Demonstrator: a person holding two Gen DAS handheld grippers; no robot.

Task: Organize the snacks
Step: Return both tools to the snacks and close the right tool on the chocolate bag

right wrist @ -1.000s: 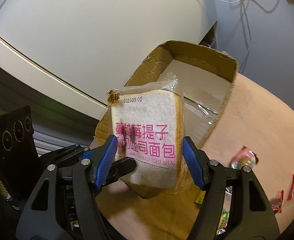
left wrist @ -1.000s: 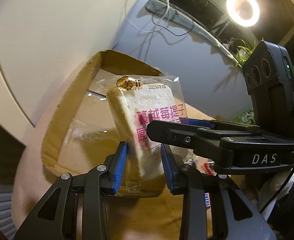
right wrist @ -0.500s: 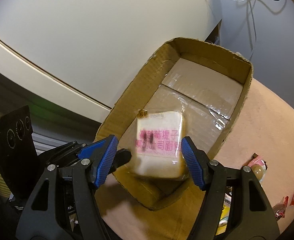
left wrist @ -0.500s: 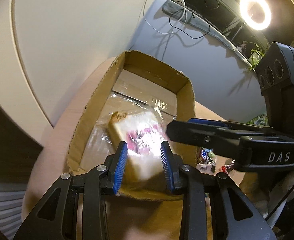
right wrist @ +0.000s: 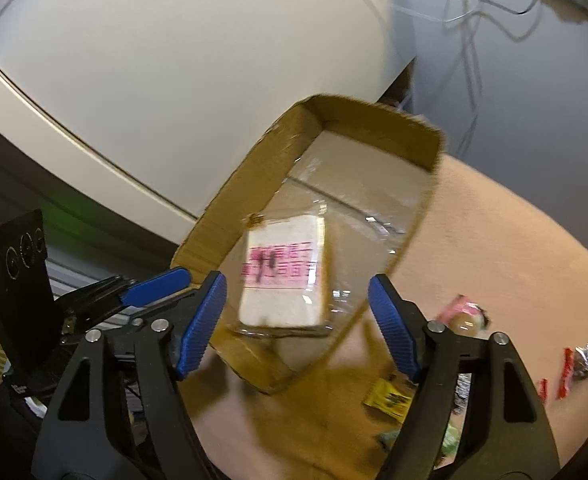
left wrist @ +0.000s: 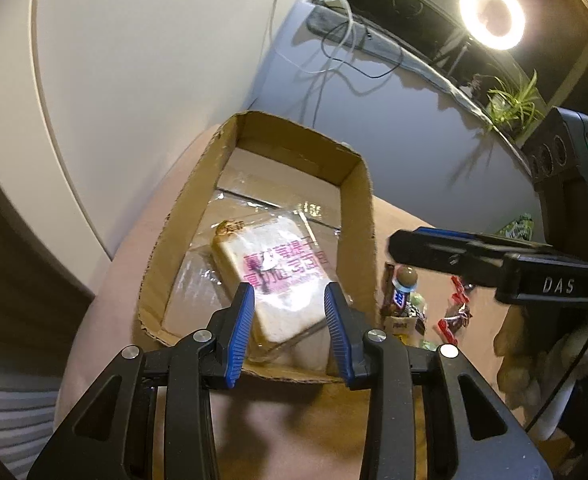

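Observation:
A clear-wrapped slice of toast bread (left wrist: 282, 280) with pink lettering lies in the near end of an open cardboard box (left wrist: 358, 200) on the pinkish table. It also shows in the right wrist view (right wrist: 284, 276), inside the same box (right wrist: 418, 216). My left gripper (left wrist: 289, 334) is open and empty, its blue pads just above the box's near wall, either side of the bread but apart from it. My right gripper (right wrist: 296, 322) is open wide and empty, hovering over the box's near corner. The right gripper's fingers (left wrist: 454, 246) cross the left wrist view.
Loose snack packets lie on the table right of the box: a chocolate bar (left wrist: 398, 300), red-wrapped sweets (left wrist: 456, 308), a pink packet (right wrist: 464, 312), a yellow packet (right wrist: 388, 396), red and silver wrappers (right wrist: 582, 356). A white wall stands behind the box.
One second ago my left gripper held the bread upright over the box. It has since let go; the bread lies flat in the box. Both grippers have drawn back and are wider open.

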